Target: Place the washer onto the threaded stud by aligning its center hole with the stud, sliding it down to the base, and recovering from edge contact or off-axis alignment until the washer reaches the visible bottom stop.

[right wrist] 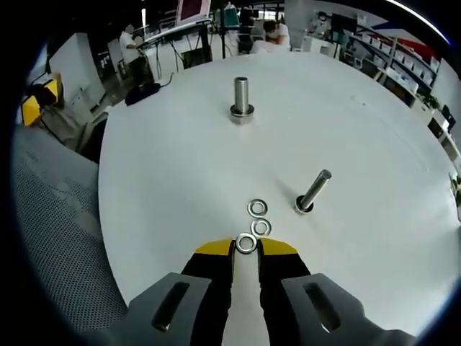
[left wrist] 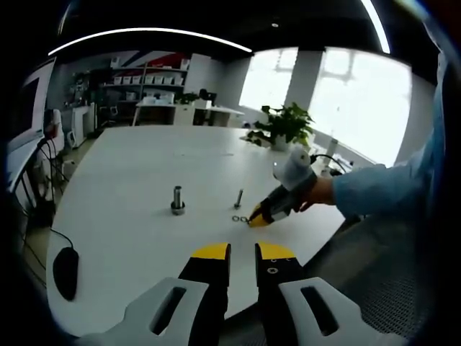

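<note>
on your surface, three washers lie in a row before the right tongs, thin stud just right, thick stud behind.

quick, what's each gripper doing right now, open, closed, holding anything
Left gripper: open, holding nothing, hovering above the table edge.
Right gripper: shut on a washer at its tips.

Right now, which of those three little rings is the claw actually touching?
The washer nearest the right claw, sitting at its yellow tips. The middle washer and far washer lie free on the table.
</note>
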